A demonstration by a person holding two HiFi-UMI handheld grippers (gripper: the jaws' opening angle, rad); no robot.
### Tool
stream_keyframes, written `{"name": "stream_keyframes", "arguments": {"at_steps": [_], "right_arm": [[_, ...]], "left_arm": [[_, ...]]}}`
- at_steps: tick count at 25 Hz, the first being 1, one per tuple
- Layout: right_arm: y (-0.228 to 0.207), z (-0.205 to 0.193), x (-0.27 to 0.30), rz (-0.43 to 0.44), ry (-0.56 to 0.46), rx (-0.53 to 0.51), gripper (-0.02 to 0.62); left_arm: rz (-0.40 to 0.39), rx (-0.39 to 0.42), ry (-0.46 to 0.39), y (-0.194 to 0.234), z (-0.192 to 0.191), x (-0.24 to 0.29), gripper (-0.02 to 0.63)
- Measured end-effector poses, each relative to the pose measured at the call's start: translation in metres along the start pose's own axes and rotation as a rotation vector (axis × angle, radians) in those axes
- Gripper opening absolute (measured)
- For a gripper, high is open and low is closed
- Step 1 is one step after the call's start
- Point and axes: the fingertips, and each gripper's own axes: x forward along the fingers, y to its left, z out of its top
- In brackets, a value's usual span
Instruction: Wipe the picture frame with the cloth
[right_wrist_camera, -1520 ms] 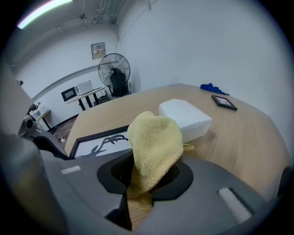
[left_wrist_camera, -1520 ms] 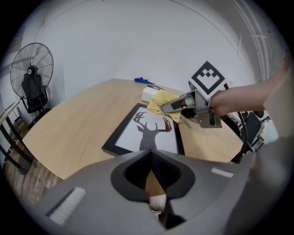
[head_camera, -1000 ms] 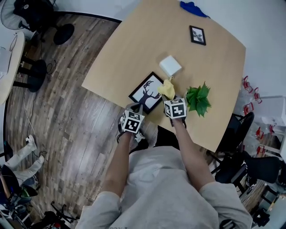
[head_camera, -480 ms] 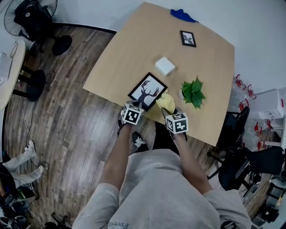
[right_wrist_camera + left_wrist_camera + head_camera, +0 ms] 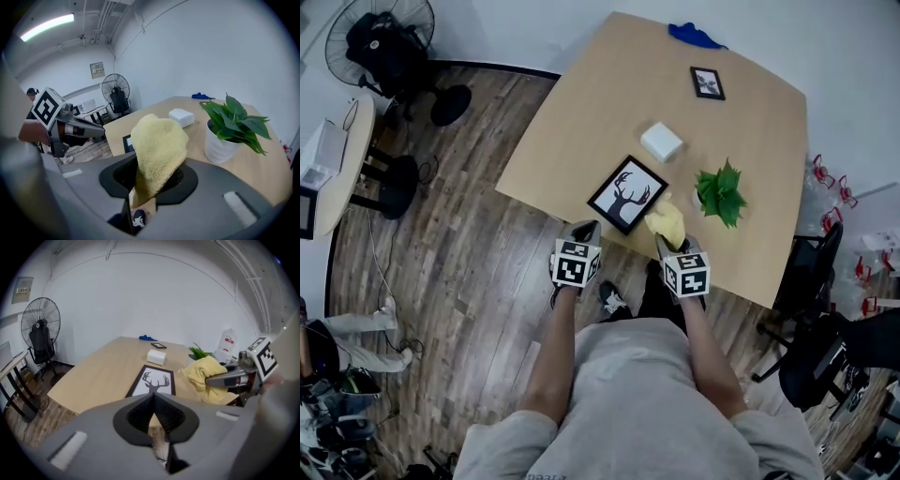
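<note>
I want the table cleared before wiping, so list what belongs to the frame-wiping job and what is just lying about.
Job: deer picture frame, yellow cloth.
Lying about: potted plant, white box, small frame, blue object.

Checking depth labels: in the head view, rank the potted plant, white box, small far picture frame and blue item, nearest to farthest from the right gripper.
1. Potted plant, just ahead and to the right of the right gripper, which holds the yellow cloth.
2. White box, mid-table.
3. Small picture frame, toward the far edge.
4. Blue item, at the far edge.
</note>
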Motion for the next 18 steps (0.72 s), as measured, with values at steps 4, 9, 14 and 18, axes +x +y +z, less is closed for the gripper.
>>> {"name": "stream_keyframes", "arguments": {"at_steps": [4, 9, 14, 18], "right_arm": [[0.003, -0.002, -0.007, -0.009, -0.001, 0.013, 0.084], [0.006, -0.003, -0.008, -0.002, 0.017, -0.002, 0.084], [0.010, 0.001, -0.008, 0.008, 0.017, -0.017, 0.084], [0.011, -0.002, -0.008, 0.009, 0.021, -0.010, 0.084]], "left_arm": [[-0.009, -0.010, -0.024, -0.008, -0.002, -0.015, 0.052], [-0.028, 0.011, -0.050, -0.017, 0.006, -0.017, 0.052], [-0.013, 0.016, -0.089, -0.014, 0.016, -0.022, 0.052], [-0.015, 0.009, -0.092, -0.015, 0.015, -0.024, 0.052]]}}
